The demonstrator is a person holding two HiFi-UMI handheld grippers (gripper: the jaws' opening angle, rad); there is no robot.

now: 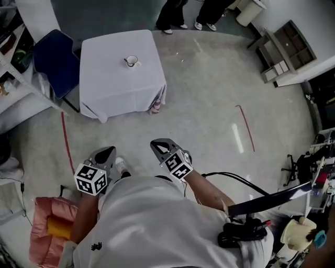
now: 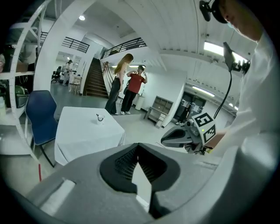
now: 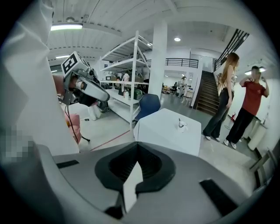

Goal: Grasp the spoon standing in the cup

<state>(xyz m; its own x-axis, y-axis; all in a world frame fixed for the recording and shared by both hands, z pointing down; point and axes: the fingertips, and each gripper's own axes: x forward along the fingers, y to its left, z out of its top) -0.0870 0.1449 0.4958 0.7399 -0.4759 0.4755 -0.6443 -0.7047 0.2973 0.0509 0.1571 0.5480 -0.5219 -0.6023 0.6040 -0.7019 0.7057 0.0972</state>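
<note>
Left claw [image 1: 107, 153], right claw [image 1: 160, 146] closed; spoon [image 3: 179, 121] in cup [image 1: 132, 62].

A cup [image 1: 132, 62], the spoon [image 1: 127, 60] in it, stands near the middle of the table [image 1: 104, 89]. A chair [image 1: 55, 63] is at the table's left side (shelving [image 1: 18, 78] lies further left). Two people [image 1: 175, 15] stand beyond the table. Well short of it, the left gripper [image 1: 106, 153] and right gripper [image 1: 158, 145] are side by side, with a cushion [image 1: 47, 230] on the floor to their left.
</note>
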